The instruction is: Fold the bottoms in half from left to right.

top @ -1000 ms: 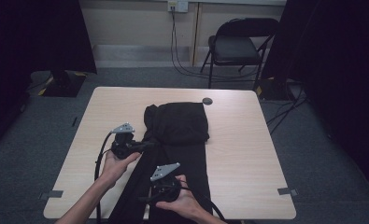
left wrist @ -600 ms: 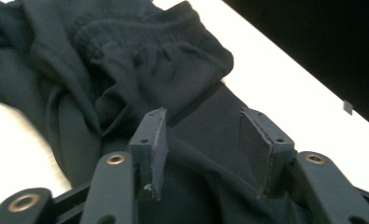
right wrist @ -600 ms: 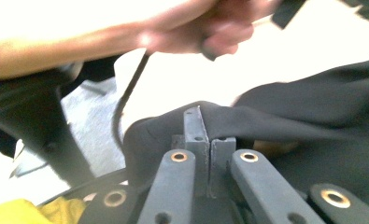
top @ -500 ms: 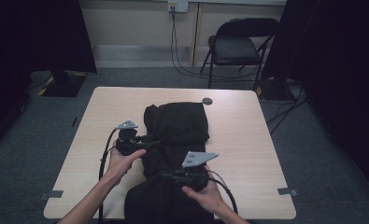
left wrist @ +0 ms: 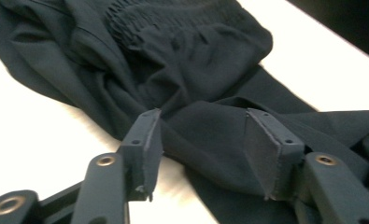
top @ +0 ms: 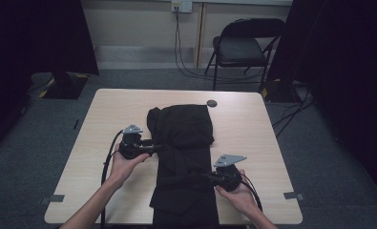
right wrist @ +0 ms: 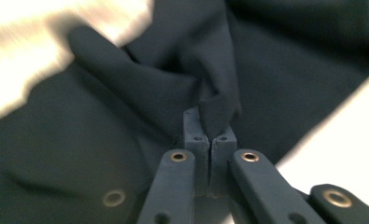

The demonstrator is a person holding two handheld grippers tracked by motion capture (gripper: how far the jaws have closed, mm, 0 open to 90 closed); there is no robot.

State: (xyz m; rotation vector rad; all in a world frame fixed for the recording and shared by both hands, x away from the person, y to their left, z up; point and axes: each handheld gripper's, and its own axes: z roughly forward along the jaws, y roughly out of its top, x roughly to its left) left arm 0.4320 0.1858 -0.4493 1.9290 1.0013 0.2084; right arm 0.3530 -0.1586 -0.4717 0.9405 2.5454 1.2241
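A black garment (top: 183, 157), trousers by the look of the elastic waistband (left wrist: 173, 18), lies down the middle of the table and hangs over the near edge. My left gripper (top: 155, 149) sits at the garment's left edge with its jaws open around a fold of the cloth (left wrist: 205, 140). My right gripper (top: 206, 176) is at the garment's right side, shut on a pinched fold of the black cloth (right wrist: 215, 105) and holding it slightly raised.
The light wooden table (top: 253, 138) has bare surface left and right of the garment. A small dark round disc (top: 212, 103) lies near the far edge. A folding chair (top: 246, 47) stands beyond the table, with cables along the wall.
My right gripper has moved from the near middle of the garment out to its right side, drawing cloth with it. The left gripper has stayed at the left edge.
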